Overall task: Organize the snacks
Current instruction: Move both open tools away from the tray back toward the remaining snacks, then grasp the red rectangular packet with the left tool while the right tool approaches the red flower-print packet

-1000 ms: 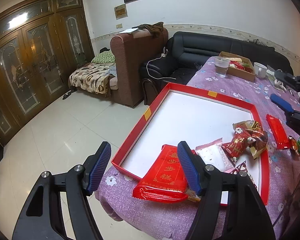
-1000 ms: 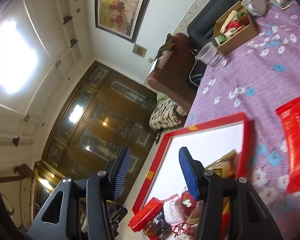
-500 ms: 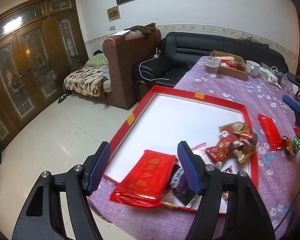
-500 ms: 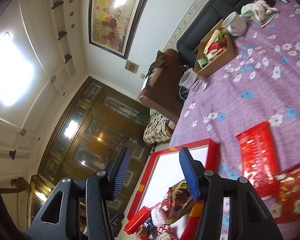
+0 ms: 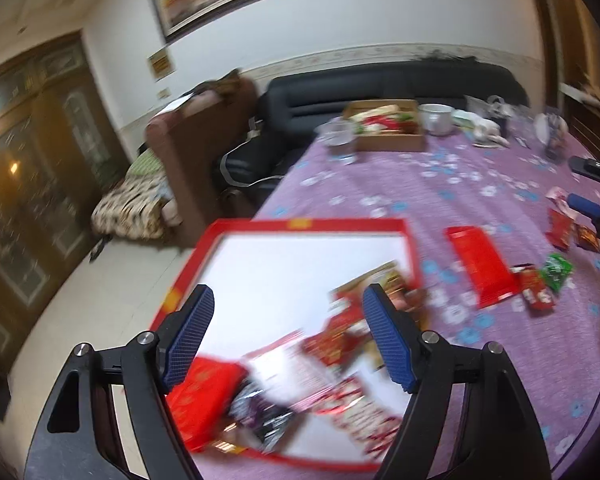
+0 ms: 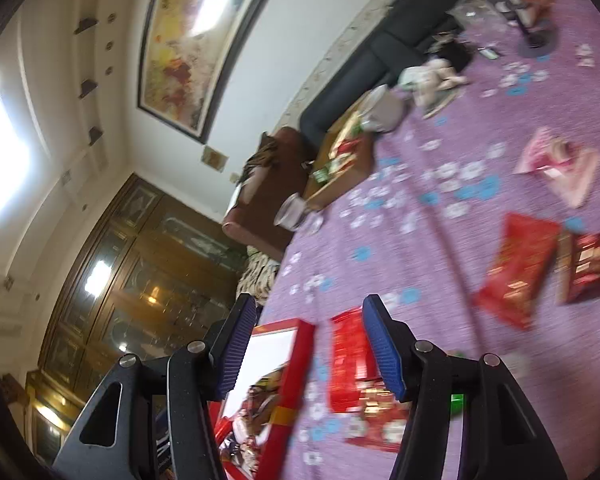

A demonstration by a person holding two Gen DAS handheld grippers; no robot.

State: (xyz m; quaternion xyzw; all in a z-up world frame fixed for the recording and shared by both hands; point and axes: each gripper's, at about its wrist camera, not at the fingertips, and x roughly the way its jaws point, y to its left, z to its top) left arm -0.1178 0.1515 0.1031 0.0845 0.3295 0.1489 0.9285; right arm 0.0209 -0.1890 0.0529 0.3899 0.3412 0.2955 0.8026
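Observation:
A red-rimmed tray (image 5: 304,225) with a white floor lies on the purple flowered tablecloth, with several snack packets (image 5: 340,340) heaped at its near end. My left gripper (image 5: 288,296) hovers above that heap, its jaws opening with nothing between them. A flat red packet (image 5: 480,268) and small red and green snacks (image 5: 556,272) lie loose on the cloth to the right of the tray. My right gripper (image 6: 310,302) hangs over the tray's corner (image 6: 296,360) and the flat red packet (image 6: 352,360), jaws opening and empty. More red packets (image 6: 516,272) lie beyond it.
At the table's far end stand a cardboard box of snacks (image 5: 388,128), a glass (image 5: 342,140) and a white cup (image 5: 436,118). A pink wrapper (image 6: 556,164) lies on the cloth. A black sofa (image 5: 380,84) and a brown armchair (image 5: 200,140) stand behind the table.
Both views have swung right along the table and blurred. The left gripper's jaws stand wider over the tray. The right gripper has left the tray for the loose packets and widened.

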